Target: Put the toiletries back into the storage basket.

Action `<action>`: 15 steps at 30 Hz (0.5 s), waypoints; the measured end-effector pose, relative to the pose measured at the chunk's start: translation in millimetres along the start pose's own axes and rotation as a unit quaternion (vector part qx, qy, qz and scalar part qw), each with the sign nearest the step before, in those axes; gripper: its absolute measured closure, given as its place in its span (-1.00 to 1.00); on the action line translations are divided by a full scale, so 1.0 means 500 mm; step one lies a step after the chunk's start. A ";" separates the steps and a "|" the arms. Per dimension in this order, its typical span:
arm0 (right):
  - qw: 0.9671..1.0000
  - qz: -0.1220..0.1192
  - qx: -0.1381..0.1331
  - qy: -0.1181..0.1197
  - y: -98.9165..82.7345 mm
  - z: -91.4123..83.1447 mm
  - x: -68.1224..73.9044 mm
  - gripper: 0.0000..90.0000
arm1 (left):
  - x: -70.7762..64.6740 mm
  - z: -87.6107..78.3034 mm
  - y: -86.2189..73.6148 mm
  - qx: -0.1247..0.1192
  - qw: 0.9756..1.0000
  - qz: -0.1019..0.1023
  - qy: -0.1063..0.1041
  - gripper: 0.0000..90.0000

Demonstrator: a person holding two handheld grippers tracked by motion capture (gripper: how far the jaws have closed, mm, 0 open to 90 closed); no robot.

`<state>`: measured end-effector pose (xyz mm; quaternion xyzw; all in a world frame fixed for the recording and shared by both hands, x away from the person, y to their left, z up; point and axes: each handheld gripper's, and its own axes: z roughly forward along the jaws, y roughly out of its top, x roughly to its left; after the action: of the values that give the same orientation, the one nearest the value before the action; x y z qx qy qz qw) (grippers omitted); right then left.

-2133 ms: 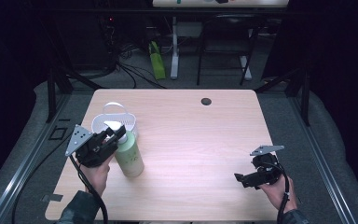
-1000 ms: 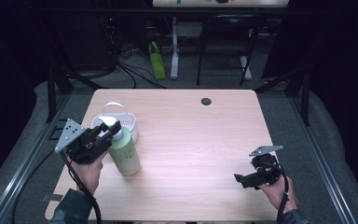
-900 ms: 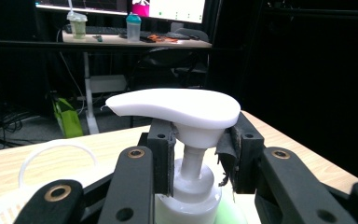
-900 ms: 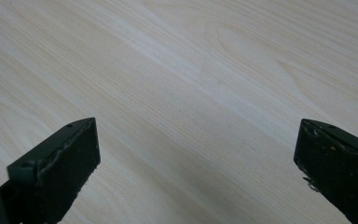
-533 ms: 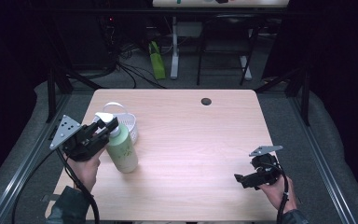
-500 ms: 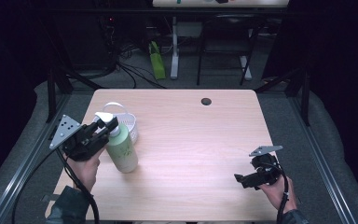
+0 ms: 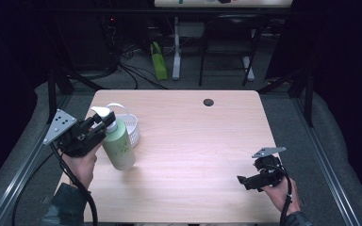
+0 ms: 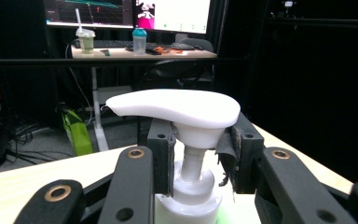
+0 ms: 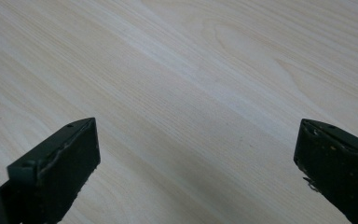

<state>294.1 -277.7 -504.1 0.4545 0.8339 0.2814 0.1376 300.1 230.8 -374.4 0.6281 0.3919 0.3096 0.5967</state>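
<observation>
A pale green pump bottle (image 7: 119, 146) with a white pump head (image 7: 101, 112) stands tilted near the table's left edge, its top leaning left. My left gripper (image 7: 104, 123) is shut on the bottle's neck just under the pump. In the left gripper view the two jaws clamp the collar below the pump head (image 8: 177, 108). My right gripper (image 7: 242, 180) hovers low over the front right of the table, open, with bare wood (image 9: 191, 70) between its fingers (image 9: 56, 172).
A small white basket (image 7: 131, 129) sits right behind the bottle, touching or nearly so. A dark round hole (image 7: 208, 102) marks the table's far middle. Beyond the table stand desk legs, cables and a green bag (image 7: 158, 61).
My left gripper has carried the bottle leftward and a little farther back, beside the basket, tilting it. The right gripper has stayed put.
</observation>
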 end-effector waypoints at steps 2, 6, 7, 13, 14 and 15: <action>1.000 0.000 0.000 0.000 0.000 0.000 0.000 -1.00 | 0.002 0.002 0.005 -0.001 1.000 0.001 0.000 0.50; 1.000 0.002 0.000 0.001 -0.001 0.001 0.000 -1.00 | 0.003 0.003 0.016 -0.003 1.000 0.005 0.001 0.50; 1.000 0.001 0.000 0.002 -0.001 0.001 0.000 -1.00 | 0.003 0.003 0.018 -0.003 1.000 0.006 0.001 0.50; 1.000 0.000 0.001 0.001 -0.001 0.002 0.000 -1.00 | 0.007 0.006 0.032 -0.004 1.000 0.010 0.004 0.50; 1.000 0.002 0.000 0.002 -0.001 0.002 0.000 -1.00 | 0.008 0.006 0.034 -0.003 1.000 0.010 0.004 0.50; 1.000 0.002 0.000 0.001 -0.001 0.001 0.000 -1.00 | 0.009 0.007 0.037 -0.004 1.000 0.012 0.004 0.50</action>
<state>294.3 -277.7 -504.9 0.4556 0.8334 0.2819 0.1357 307.4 233.2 -356.6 0.6286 0.3857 0.3208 0.5943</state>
